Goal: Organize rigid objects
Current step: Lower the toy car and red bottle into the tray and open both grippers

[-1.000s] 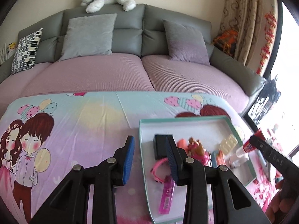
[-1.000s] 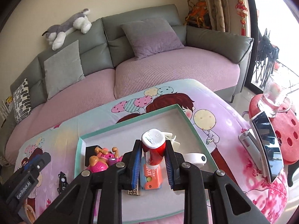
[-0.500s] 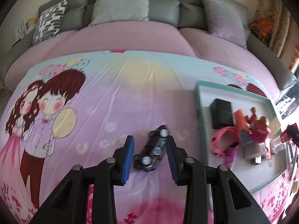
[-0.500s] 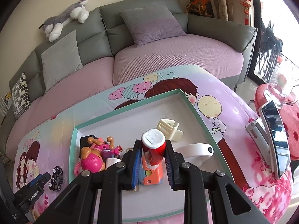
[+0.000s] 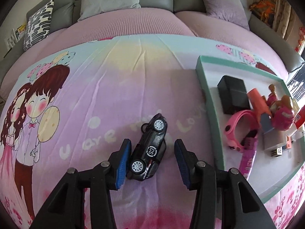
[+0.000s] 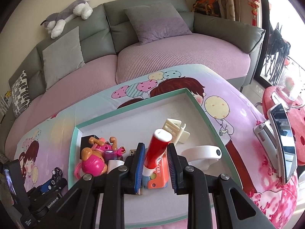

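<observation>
Setting: living room, grey sofa [image 6: 152, 30] behind a table under a cartoon-print cloth [image 5: 106, 99]; a teal-rimmed tray [image 5: 205, 87] sat at the cloth's right side.

Item 1: black toy car [image 5: 150, 148]. Lay on its side on the cloth, outside the tray, wheels facing the camera. The left gripper [image 5: 152, 162] straddled it with jaws spread; they had just been opening wider. The left pad stood just beside the car, perhaps touching, though the wide lens left that contact uncertain; the right pad stood clearly apart.

Item 2: red-and-white tube [image 6: 157, 148]. Clamped between the closed pads of the right gripper [image 6: 155, 164], tilted, above the tray contents.

Item 3: tray contents. Pink toy figure [image 6: 95, 158], orange block [image 6: 158, 177], cream hair clip [image 6: 174, 131], white holder [image 6: 202, 152], black box [image 5: 232, 93], pink band [image 5: 238, 126].

Risks noted:
- The car sat off-centre, so closing would likely shove it sideways, or roll it back onto its wheels, before both pads bit.
- A grip across wheels and roof offered little flat surface; the car could pivot or drop in transit.
- The soft cloth might bunch under the fingertips.
- The tilted tube, held low on its body, could slip, and releasing it over the crowded corner could knock neighbouring pieces.
</observation>
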A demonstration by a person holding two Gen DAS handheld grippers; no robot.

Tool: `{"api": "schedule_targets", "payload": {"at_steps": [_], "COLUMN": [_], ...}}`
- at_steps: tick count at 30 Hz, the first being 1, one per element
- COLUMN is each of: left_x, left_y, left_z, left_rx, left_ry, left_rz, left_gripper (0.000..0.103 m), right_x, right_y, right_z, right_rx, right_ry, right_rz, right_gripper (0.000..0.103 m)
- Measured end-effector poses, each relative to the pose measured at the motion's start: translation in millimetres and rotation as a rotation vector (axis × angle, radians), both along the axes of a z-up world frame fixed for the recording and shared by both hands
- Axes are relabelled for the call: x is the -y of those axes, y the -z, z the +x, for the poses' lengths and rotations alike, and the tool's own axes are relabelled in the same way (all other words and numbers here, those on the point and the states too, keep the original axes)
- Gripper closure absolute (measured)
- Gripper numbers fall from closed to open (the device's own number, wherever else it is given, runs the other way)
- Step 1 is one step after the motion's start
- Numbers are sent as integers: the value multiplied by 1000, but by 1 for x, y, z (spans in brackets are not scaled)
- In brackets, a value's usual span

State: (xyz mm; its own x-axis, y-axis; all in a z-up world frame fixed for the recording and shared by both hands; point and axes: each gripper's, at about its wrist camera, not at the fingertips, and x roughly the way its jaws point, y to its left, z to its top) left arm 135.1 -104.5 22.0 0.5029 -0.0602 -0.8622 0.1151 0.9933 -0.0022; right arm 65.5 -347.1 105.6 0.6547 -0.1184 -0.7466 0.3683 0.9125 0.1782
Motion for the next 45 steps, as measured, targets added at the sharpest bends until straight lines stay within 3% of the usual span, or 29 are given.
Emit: {"api": "schedule_targets", "payload": {"at_steps": [1,4,9,15,21,29,36,39,40,44,45], "left_x": [-1,-4,-1,50,88,88,62,50,46,29,25], "left_y": [0,-4,-36,-53,-48,-42,-58,-56,-55,-51,-50], "left_z": [0,-1,-13,-31,-42,-40,-45,-51,-52,-59,-60], "left_rx": [5,12,79,80,42,27,79,88,93,124,137], "left_ry": [-4,-12,31,235,342,340,247,193,177,102,84], "left_rz": [-1,-18,-116,-196,-168,-171,-192,-193,-191,-158,-145], "left_gripper": [64,72,73,72,72,71,46,28,23,19,10], "right_x": [1,2,4,4,6,5,-2,-5,-7,-14,-16], "right_y": [1,3,6,12,14,17,13,11,11,15,16], "right_z": [0,1,1,4,4,6,5,3,2,-9,-12], "right_rx": [-3,-11,-19,-49,-56,-76,-85,-84,-82,-94,-97], "right_ry": [1,5,11,11,18,10,-14,-12,-18,-43,-44], "right_rz": [1,4,6,-5,-1,-8,-41,-73,-81,-127,-134], "right_gripper": [78,78,78,78,78,78,77,76,74,53,51]}}
